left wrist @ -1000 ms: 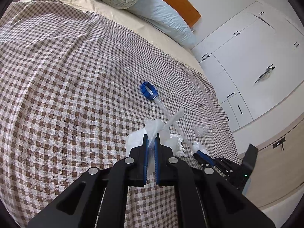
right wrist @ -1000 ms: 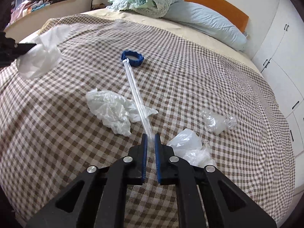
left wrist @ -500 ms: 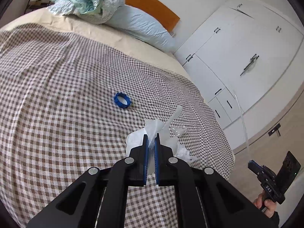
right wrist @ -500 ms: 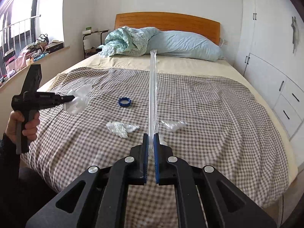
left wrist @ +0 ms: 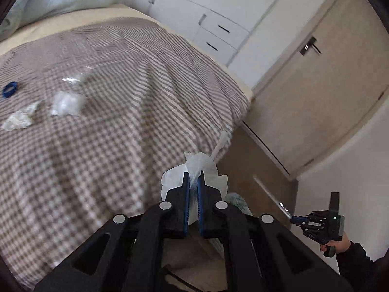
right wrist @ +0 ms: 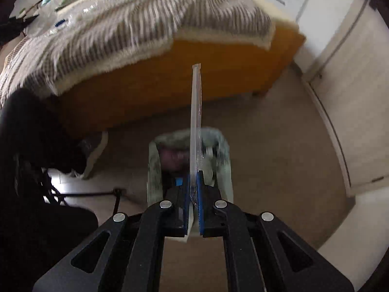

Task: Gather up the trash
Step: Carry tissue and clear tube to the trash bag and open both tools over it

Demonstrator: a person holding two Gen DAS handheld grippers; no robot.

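- Black, blue-padded jaws of the left gripper (left wrist: 192,177) are clamped on a crumpled white plastic bag (left wrist: 194,168), held off the corner of the bed (left wrist: 121,121) above the floor.
- Right gripper (right wrist: 193,177) is pinched together on the lower end of a long clear plastic tube wrapper (right wrist: 196,112); the wrapper stands straight out ahead of the jaws.
- Directly below the right gripper sits a trash bin (right wrist: 152,168) lined with a pale bag, on the floor near the orange bed frame (right wrist: 170,77). Its contents are blurred.
- Remaining trash lies on the checked blanket (left wrist: 109,85): a crumpled white wad (left wrist: 19,119), a clear plastic piece (left wrist: 64,102) just beside it, and a second clear piece (left wrist: 73,80) farther up.
- Blue ring (left wrist: 9,89) rests on the blanket near the left edge of the left wrist view.
- In that same view, a hand (left wrist: 336,245) in a dark sleeve grips the right gripper's handle at lower right.
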